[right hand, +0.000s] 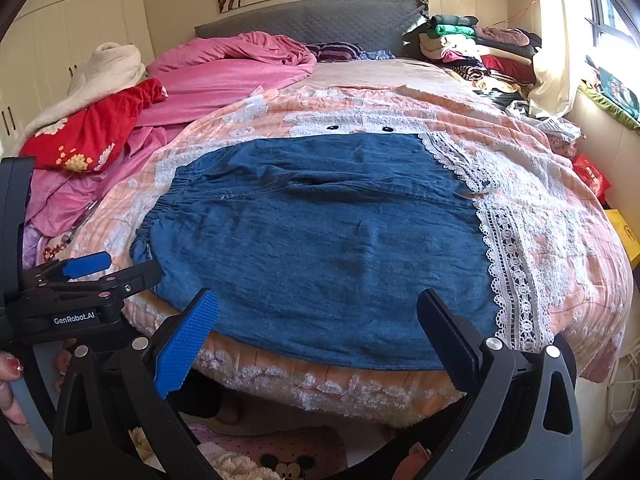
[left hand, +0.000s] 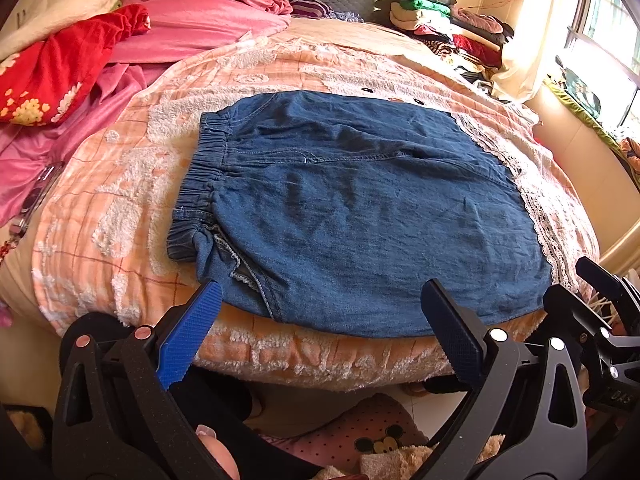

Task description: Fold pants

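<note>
Blue denim pants (left hand: 352,208) lie folded flat on the peach bedspread (left hand: 120,200), elastic waistband at the left, white lace hems (left hand: 536,208) at the right. They also show in the right wrist view (right hand: 320,240), lace hems (right hand: 508,264) at the right. My left gripper (left hand: 320,300) is open and empty, just off the pants' near edge at the bed's front. My right gripper (right hand: 318,312) is open and empty, also at the near edge. The left gripper (right hand: 116,268) shows at the left of the right wrist view.
Pink bedding (right hand: 224,68) and a red floral blanket (right hand: 92,132) are heaped at the back left. A stack of folded clothes (right hand: 472,48) sits at the back right by the window. The bed's front edge (right hand: 320,384) drops to the floor.
</note>
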Demonstrator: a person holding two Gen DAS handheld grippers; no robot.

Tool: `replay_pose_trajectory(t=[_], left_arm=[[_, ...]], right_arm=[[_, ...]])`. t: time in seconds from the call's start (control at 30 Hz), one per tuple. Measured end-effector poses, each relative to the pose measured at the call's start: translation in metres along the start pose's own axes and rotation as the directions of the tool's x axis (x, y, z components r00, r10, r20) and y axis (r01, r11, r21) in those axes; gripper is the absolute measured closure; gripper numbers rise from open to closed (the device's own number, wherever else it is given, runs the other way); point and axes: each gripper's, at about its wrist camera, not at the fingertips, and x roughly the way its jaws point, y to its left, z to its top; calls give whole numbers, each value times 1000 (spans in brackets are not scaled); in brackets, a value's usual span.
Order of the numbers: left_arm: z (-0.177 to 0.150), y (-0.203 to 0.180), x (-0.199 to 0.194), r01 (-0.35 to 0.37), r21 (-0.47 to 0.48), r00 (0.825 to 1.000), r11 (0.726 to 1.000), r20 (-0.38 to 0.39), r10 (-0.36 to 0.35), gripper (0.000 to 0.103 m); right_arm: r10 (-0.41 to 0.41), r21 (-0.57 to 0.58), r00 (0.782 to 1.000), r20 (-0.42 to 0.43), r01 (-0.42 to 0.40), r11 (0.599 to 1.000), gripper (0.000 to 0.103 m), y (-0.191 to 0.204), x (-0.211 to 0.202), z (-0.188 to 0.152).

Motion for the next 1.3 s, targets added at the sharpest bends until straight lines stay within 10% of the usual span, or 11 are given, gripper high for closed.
replay_pose_trajectory(t=[0.87, 1.3], left_arm=[[20, 15, 24, -7, -27, 1000, 1000, -17, 6, 9], [80, 75, 60, -88, -108, 996, 990, 0, 88, 9]], right_arm=[[-24, -21, 999, -39, 23, 1000, 4, -2, 30, 17], [58, -98, 998, -31, -61, 993, 4, 1, 79, 93]])
